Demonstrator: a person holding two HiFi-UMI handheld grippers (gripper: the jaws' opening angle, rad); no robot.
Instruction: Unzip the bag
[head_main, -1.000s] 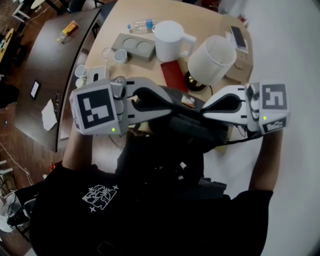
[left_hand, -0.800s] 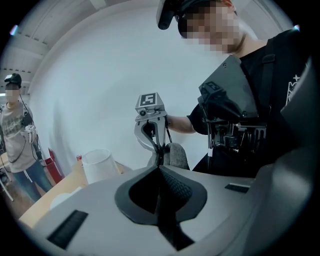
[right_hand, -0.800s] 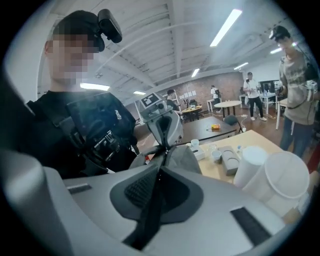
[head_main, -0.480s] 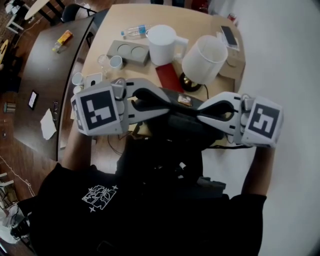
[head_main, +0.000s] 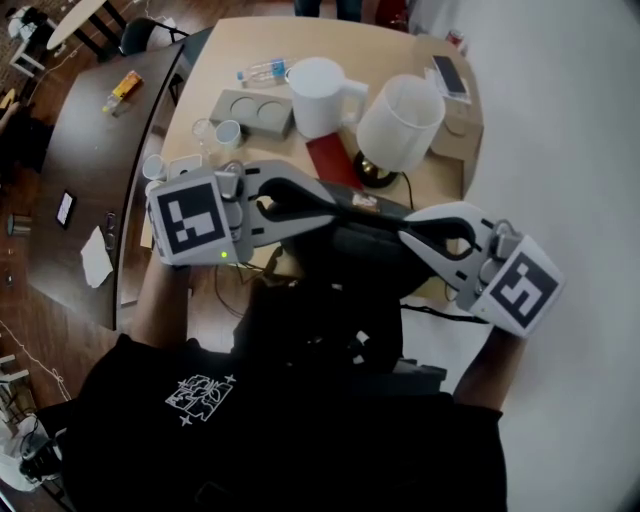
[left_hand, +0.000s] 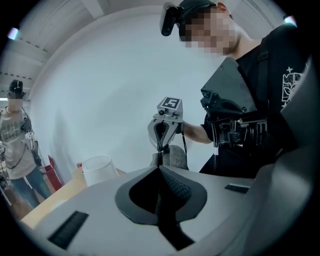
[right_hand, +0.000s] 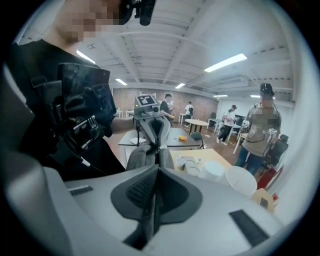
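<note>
Bag (head_main: 365, 255) hangs in mid-air before the person's chest, by the table (head_main: 250, 45) edge. The left gripper (head_main: 347, 206) is clamped on its top to steady it. The right gripper (head_main: 407, 233) pinches tight alongside, probably on the zip pull, ready to draw it open.

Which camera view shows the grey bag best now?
The head view: it shows the bag from above, held between the left gripper and the right gripper. Each gripper view shows only a grey fold of the bag just beyond its shut jaws.
</note>
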